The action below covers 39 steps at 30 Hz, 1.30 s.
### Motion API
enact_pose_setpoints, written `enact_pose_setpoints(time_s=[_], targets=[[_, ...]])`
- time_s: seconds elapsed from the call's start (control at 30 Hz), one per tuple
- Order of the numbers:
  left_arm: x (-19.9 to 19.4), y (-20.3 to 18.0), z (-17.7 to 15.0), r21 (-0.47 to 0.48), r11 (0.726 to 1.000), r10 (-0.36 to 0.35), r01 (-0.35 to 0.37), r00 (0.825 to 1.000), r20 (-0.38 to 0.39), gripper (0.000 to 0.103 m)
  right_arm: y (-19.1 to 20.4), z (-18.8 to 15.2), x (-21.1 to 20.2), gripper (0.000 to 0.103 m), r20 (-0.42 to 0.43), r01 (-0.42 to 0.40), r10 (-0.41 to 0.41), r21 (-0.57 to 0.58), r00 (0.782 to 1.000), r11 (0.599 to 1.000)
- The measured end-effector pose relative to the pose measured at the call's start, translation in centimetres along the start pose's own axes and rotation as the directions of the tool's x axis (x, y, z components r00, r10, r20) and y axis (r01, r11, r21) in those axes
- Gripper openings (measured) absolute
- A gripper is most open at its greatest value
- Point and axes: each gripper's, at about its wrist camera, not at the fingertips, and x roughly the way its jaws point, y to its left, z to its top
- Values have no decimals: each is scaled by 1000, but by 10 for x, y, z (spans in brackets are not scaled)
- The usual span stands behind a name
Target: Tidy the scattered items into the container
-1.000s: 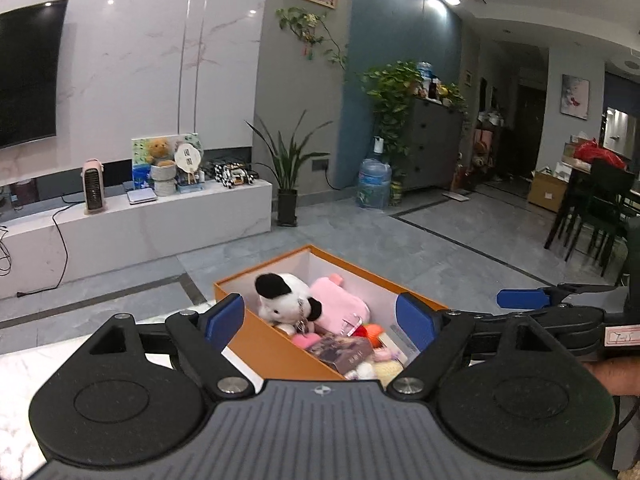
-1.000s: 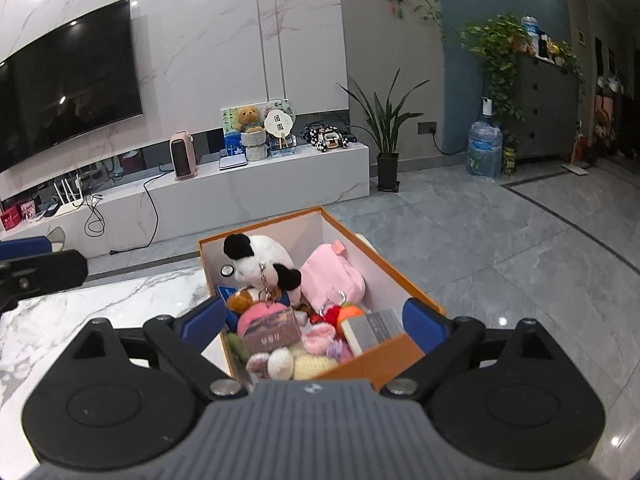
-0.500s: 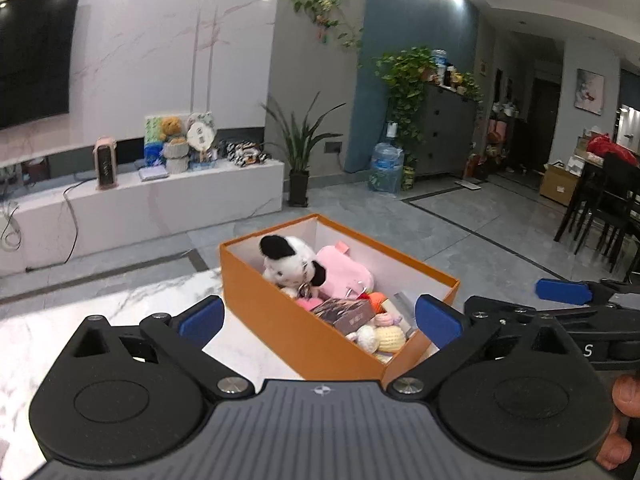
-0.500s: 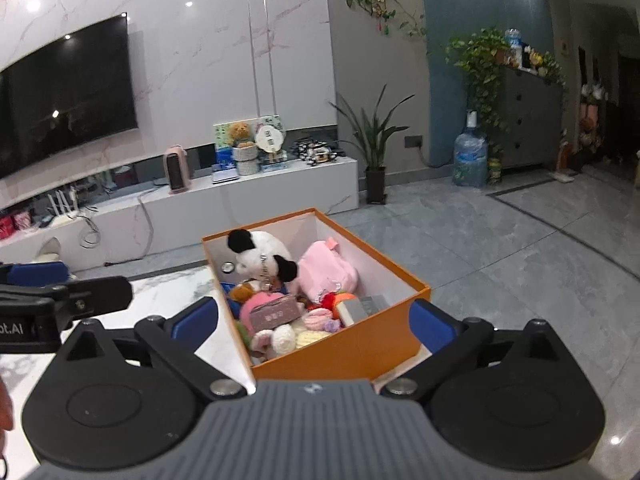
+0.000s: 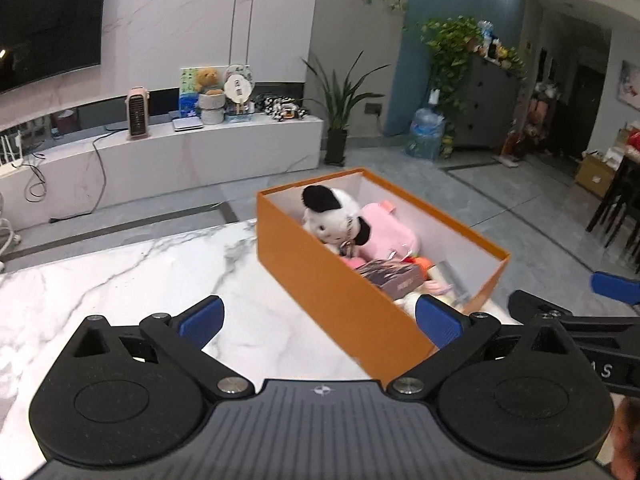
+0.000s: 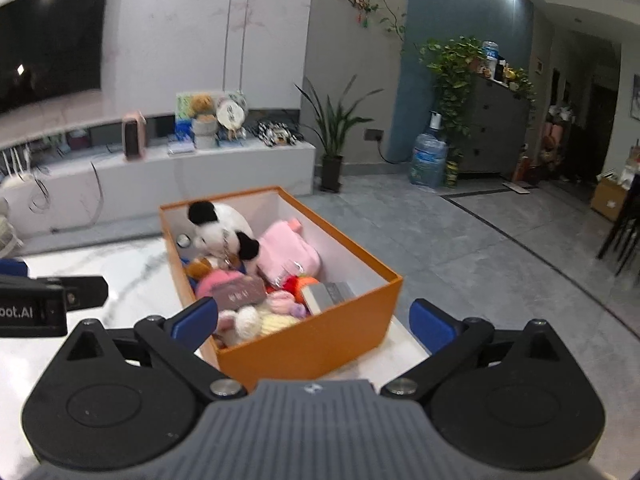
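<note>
Left claw (image 5: 318, 318) gapes wide and empty; its jaws have just finished opening. From this view the box (image 5: 320, 280) stands at the table's (image 5: 120, 280) far right corner, stuffed with a panda (image 5: 334, 216) and other toys, no strays on the marble, so tidying looks done. Right claw (image 6: 314, 318), equally wide and empty after opening, frames the box; the left claw's side reads "oot.AI".

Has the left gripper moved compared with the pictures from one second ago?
Yes. The left gripper has backed away from the orange box: its open fingers earlier framed the box, and now more marble table shows.
</note>
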Motion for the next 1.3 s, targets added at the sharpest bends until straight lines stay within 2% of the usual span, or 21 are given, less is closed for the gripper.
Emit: enact_pose_setpoints(time_s=[0.13,0.27,0.5,0.7,1.3], targets=[[11,-3,-3,16,1000,23,-22,999,-36,103,3,-3,3,102,-25,32,-31,3,999,999],[18,-8,-3,27,1000,17,-16,998,-54,103,0,-4,1,102,0,77,-77,14,997,997],[21,-20,-3,78,995,65,-61,997,-46,103,-4,-3,2,102,-21,65,-65,29,998,997],[22,-18,1,86,995,60,-57,998,-36,103,-8,-1,1,102,-39,51,-48,62,998,997],[29,-14,3,96,993,65,-62,998,-28,103,-8,0,3,102,-44,49,-46,66,998,997]])
